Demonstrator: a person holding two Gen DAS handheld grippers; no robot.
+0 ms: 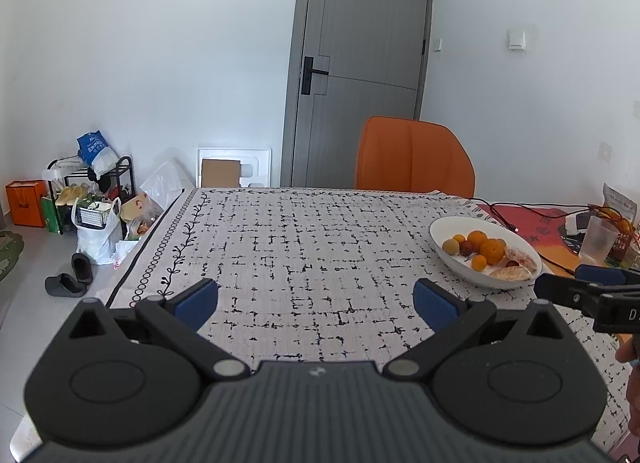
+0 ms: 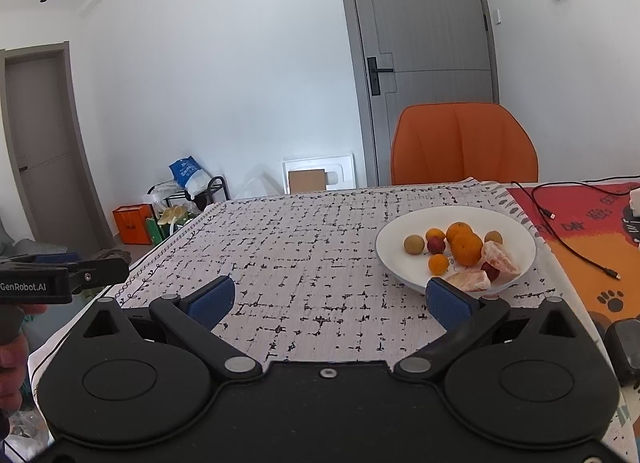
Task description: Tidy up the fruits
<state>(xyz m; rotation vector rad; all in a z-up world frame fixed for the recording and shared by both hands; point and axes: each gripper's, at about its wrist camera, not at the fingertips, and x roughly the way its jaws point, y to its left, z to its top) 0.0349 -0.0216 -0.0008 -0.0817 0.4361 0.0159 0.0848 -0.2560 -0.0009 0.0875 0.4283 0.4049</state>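
A white bowl (image 2: 516,239) stands on the patterned tablecloth at the table's right side; it also shows in the left wrist view (image 1: 448,229). It holds several fruits: oranges (image 2: 466,249), a small orange (image 2: 438,263), a brown round fruit (image 2: 413,243), red fruits (image 2: 436,245) and peeled pinkish segments (image 2: 500,257). My left gripper (image 1: 316,303) is open and empty over the cloth, left of the bowl. My right gripper (image 2: 332,301) is open and empty, its right finger just before the bowl's near rim.
An orange chair (image 2: 464,143) stands behind the table. Black cables (image 2: 572,231) lie on an orange mat at the right. A plastic cup (image 1: 599,239) stands at the far right. Bags and a shoe rack (image 1: 92,191) stand on the floor at left.
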